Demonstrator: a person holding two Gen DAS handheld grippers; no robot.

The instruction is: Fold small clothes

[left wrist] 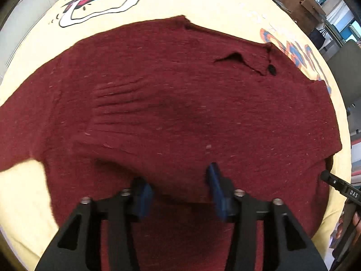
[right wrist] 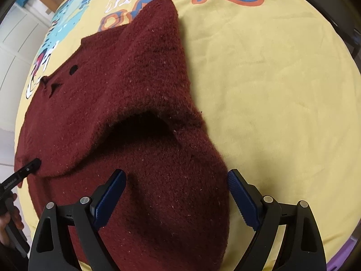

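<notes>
dark red knitted sweater (left wrist: 180, 103) spread on yellow printed cloth (left wrist: 203, 2), fills frame centre | left gripper (left wrist: 178, 187) jaws apart, released, above sweater's lower part | right gripper (right wrist: 176, 194) jaws wide, straddling raised sweater fold, not clamped

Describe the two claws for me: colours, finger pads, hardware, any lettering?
Both match. The left claw and right claw have matte black angular frames with triangular cut-outs and silver round bolt heads at the pivots. The fingers carry dark blue ribbed pads with toothed edges. The right claw's black handle bears small white lettering, too small to read fully. No cables or sleeves show.
</notes>
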